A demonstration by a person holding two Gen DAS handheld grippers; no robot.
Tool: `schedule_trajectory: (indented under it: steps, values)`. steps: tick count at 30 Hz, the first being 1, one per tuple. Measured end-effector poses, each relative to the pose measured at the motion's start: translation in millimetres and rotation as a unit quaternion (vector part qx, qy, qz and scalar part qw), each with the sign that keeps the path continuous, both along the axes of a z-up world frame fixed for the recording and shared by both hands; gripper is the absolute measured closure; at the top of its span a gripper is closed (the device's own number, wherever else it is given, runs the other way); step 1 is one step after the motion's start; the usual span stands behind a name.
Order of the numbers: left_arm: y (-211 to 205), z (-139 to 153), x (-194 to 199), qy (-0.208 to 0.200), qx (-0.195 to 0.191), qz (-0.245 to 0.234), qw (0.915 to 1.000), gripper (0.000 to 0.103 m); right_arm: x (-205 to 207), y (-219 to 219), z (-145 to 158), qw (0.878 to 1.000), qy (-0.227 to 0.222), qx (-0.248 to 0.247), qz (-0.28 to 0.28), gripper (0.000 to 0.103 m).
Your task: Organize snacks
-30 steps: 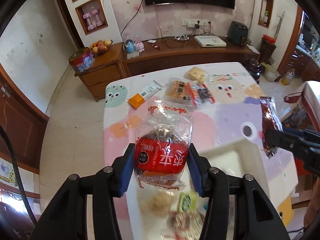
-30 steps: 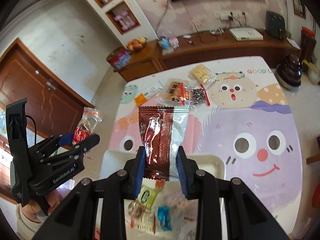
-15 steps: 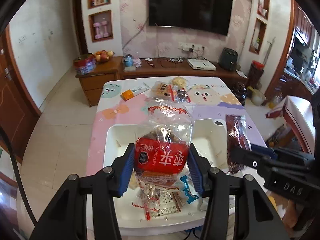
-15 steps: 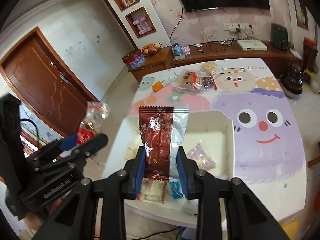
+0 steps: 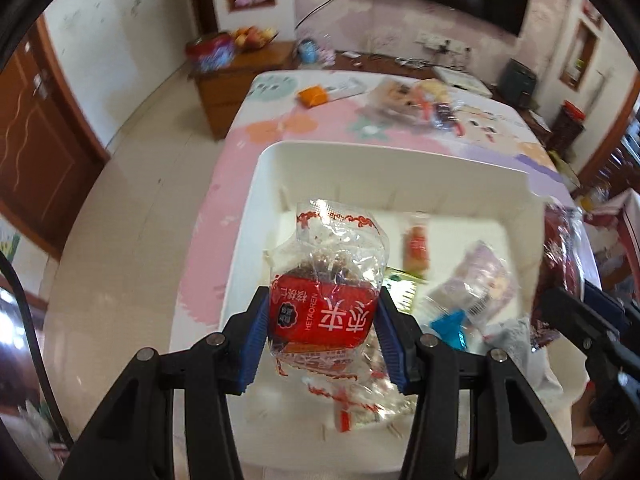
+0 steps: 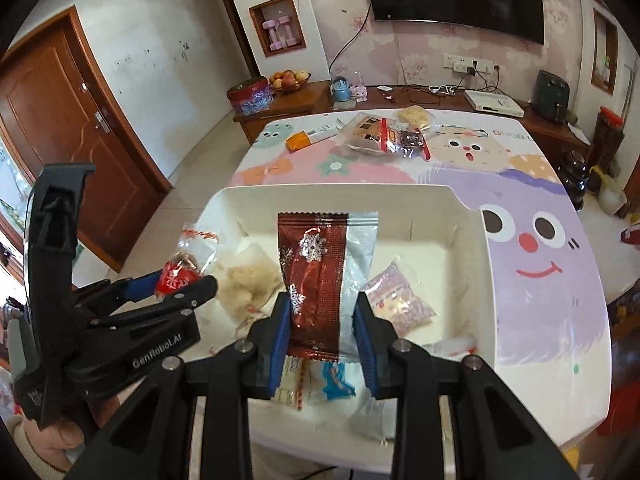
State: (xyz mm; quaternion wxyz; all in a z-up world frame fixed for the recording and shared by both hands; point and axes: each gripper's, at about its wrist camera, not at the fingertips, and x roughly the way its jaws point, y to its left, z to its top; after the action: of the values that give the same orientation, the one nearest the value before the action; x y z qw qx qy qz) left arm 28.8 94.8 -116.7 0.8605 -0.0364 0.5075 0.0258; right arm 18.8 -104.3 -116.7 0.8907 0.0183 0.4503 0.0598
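A clear snack bag with a red label [image 5: 326, 300] is clamped between the blue pads of my left gripper [image 5: 323, 320], above the left part of the white bin [image 5: 256, 208]. The right wrist view shows that same gripper [image 6: 176, 286] at the bin's left side, with the red-label bag [image 6: 182, 272] in it. My right gripper [image 6: 322, 320] is shut on a dark red snowflake packet [image 6: 316, 280] with a silver side, held upright over the white bin [image 6: 472, 216]. Several small wrapped snacks [image 6: 400, 300] lie on the bin's floor.
More snacks lie at the table's far end: an orange-and-white packet [image 6: 308, 138] and a pile of clear bags [image 6: 384, 136]. The cartoon tablecloth [image 6: 540, 248] stretches right of the bin. A wooden sideboard [image 6: 304, 96] stands beyond the table and a door [image 6: 60, 120] at left.
Both grippers have come down with their packets and now hang close over the white bin. The bin fills more of both views. Neither grip has changed.
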Motion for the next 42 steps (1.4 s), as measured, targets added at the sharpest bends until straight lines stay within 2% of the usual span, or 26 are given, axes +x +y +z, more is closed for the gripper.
schedule_trajectory:
  steps: [1, 2, 3, 5, 6, 9, 12, 20, 23, 42]
  values:
    - [3.1, -3.0, 4.6, 0.002, -0.010, 0.000, 0.9999, 0.053, 2.2, 0.6, -3.5, 1.000, -0.003, -0.013, -0.002, 0.071]
    - [4.7, -5.3, 8.1, 0.001, -0.016, -0.001, 0.9999, 0.048, 2.7, 1.4, -6.0, 1.000, -0.003, -0.028, -0.003, 0.066]
    - [4.9, -7.0, 8.2, -0.001, -0.016, -0.002, 0.9999, 0.038, 2.9, 1.9, -8.6, 0.999, -0.002, -0.045, -0.003, 0.059]
    - [4.5, -10.2, 9.4, -0.010, -0.017, 0.001, 0.9998, 0.023, -4.2, -0.8, -8.9, 0.997, -0.014, -0.070, -0.012, 0.052]
    - [4.1, -10.8, 9.5, -0.016, -0.016, 0.006, 0.9997, 0.019, -10.8, -3.7, -6.4, 0.997, -0.027, -0.073, -0.017, 0.047]
    - [0.1, -15.6, 11.4, -0.015, -0.020, 0.015, 0.9996, 0.018, -24.1, -11.2, 1.5, 0.994, -0.055, -0.085, -0.032, 0.035]
    - [-8.1, -16.4, 11.4, -0.016, -0.009, 0.019, 0.9997, 0.018, -34.8, -18.1, 7.2, 0.993, -0.073, -0.084, -0.035, 0.034]
    - [-32.6, 3.7, -0.5, -0.044, 0.038, 0.014, 0.9982, 0.018, -44.8, -30.5, 28.4, 0.986, -0.113, -0.100, -0.073, 0.034]
    - [-35.9, 11.8, -2.9, -0.049, 0.043, 0.016, 0.9977, 0.018, -51.9, -29.4, 37.7, 0.984, -0.133, -0.099, -0.071, 0.034]
    - [-30.1, 40.9, -7.9, -0.074, 0.020, 0.031, 0.9966, 0.018, -56.3, -13.8, 47.7, 0.978, -0.167, -0.117, -0.036, 0.033]
